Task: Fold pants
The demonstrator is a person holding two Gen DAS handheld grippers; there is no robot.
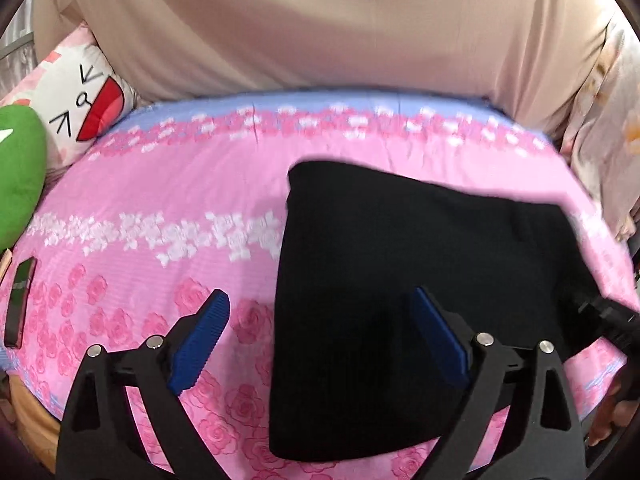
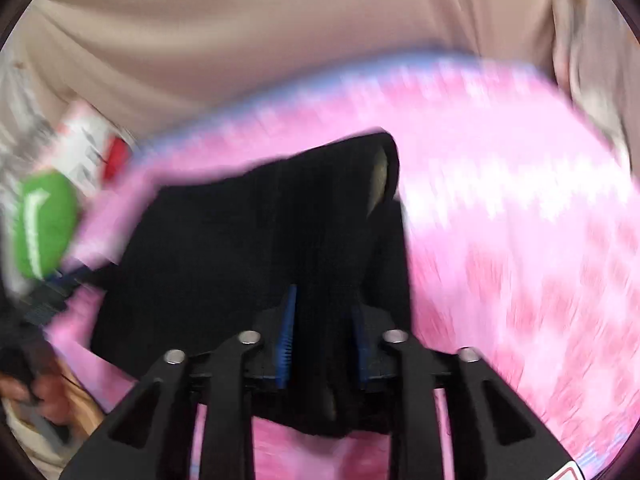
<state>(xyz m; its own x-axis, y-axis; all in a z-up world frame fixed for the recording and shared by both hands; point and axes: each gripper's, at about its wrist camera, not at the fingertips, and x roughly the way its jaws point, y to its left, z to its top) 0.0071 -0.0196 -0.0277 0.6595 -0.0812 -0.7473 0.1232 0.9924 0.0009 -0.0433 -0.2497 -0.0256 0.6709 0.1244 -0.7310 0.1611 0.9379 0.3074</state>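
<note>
The black pants (image 1: 400, 280) lie folded into a compact slab on the pink floral bedsheet (image 1: 160, 208). My left gripper (image 1: 320, 316) is open and empty, its blue pads spread over the pants' left edge. In the blurred right wrist view, my right gripper (image 2: 324, 328) is shut on a bunched fold of the black pants (image 2: 240, 248) and holds it lifted off the sheet (image 2: 520, 240). A pale label shows inside a raised fold at the top. The right gripper also shows at the right edge of the left wrist view (image 1: 604, 316).
A beige curtain (image 1: 320, 28) hangs behind the bed. A white cartoon-face pillow (image 1: 84, 92) and a green plush (image 1: 20, 176) sit at the left. A dark phone (image 1: 18, 304) lies on the sheet's left edge. A floral cloth (image 1: 604, 120) hangs at the right.
</note>
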